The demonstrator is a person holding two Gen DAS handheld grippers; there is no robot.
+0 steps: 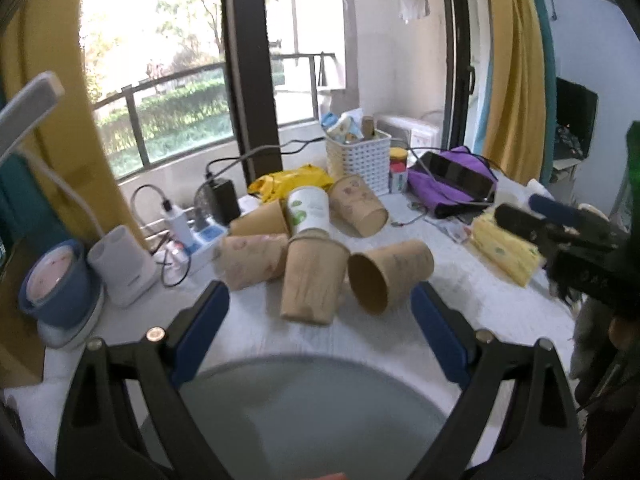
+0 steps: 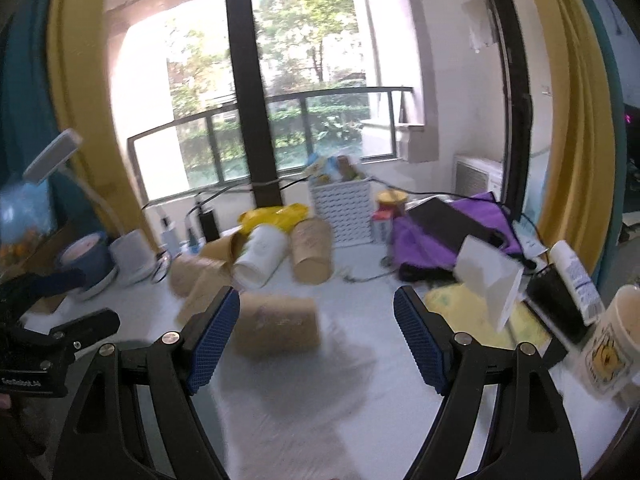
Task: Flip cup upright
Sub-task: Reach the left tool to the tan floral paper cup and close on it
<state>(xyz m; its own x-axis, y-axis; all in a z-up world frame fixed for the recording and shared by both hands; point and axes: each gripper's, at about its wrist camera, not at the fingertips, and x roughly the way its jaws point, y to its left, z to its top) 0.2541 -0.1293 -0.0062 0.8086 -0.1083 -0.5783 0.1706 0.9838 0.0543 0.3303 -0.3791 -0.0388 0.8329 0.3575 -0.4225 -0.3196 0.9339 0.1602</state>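
Several brown paper cups lie tipped in a pile on the white table (image 1: 460, 292). One brown cup (image 1: 390, 276) lies on its side with its mouth facing me; another (image 1: 310, 276) rests mouth-down beside it. A white cup with green leaves (image 1: 309, 210) lies among them. My left gripper (image 1: 320, 308) is open and empty just in front of the pile. My right gripper (image 2: 316, 316) is open and empty, with a brown cup on its side (image 2: 276, 326) just beyond its left finger. The white cup (image 2: 260, 258) lies further back. The right gripper also shows in the left wrist view (image 1: 560, 224).
A white lattice basket (image 1: 358, 158), yellow bag (image 1: 290, 182), purple pouch with a black device (image 1: 452, 184) and yellow packet (image 1: 504, 254) ring the pile. A power strip (image 1: 192, 240), white box (image 1: 122, 266) and blue bowl (image 1: 56, 280) stand left. A mug (image 2: 612, 344) and bottle (image 2: 576, 276) stand right.
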